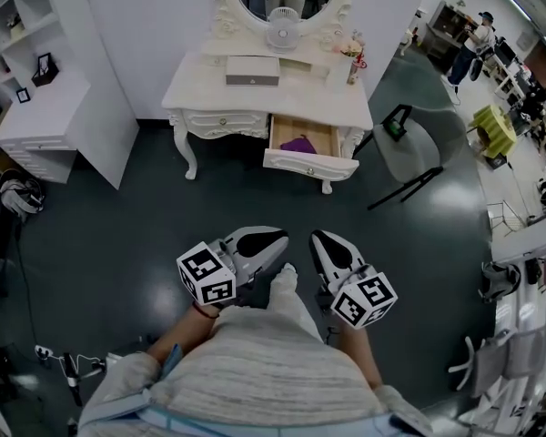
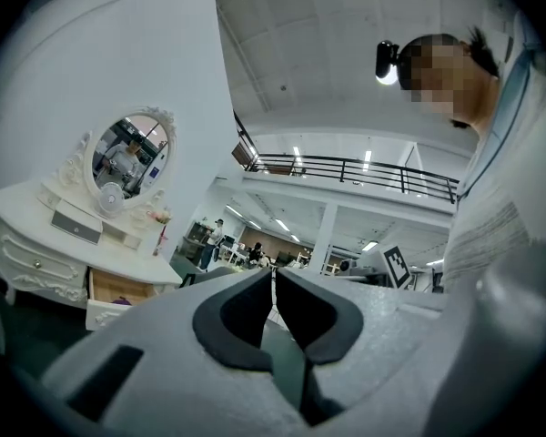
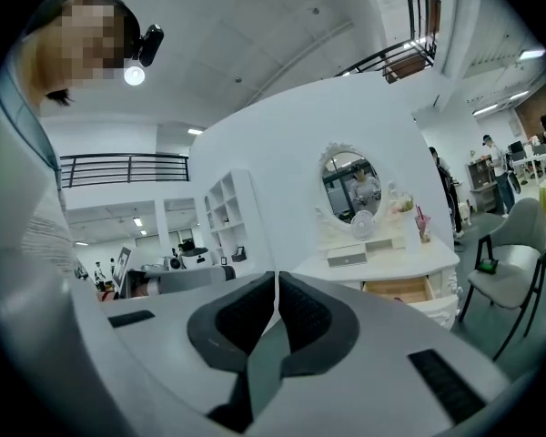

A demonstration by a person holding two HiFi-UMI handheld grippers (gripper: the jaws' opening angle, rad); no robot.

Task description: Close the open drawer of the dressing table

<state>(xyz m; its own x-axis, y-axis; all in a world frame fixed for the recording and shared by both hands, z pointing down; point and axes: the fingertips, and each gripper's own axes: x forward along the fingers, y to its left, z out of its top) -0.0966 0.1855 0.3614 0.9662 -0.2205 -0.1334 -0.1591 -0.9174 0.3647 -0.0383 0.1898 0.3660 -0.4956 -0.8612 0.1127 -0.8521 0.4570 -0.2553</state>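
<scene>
1. The open drawer [image 1: 310, 150] on the right side of the white dressing table [image 1: 220, 119] stands pulled well out into the room. Its wooden inside is exposed and a purple item [image 1: 298, 143] lies in it.
2. In the head view the dressing table stands against the wall at 12 o'clock, with the drawer a shade toward 1 o'clock. A broad stretch of dark floor [image 1: 118, 235] separates it from the person.
3. The left gripper [image 1: 275, 240] and the right gripper [image 1: 320, 241] are held side by side close to the person's body at 6 o'clock. Both point toward the table and are well apart from the drawer.
4. In the left gripper view the fingers [image 2: 239, 312] meet tip to tip with nothing between them. In the right gripper view the fingers [image 3: 244, 321] are pressed together the same way, also empty.
5. On this evidence, none of the closing is done and the moment looks like the approach. What is left is to cross the floor, set a gripper against the drawer front and push until it sits flush.
6. On the counter [image 1: 196, 87], the grey box [image 1: 252, 71], small fan [image 1: 282, 27] and flowers [image 1: 353, 51] sit back from the front edge. A grey chair [image 1: 409, 148] stands at 3 o'clock from the drawer, beside its path rather than in it.
</scene>
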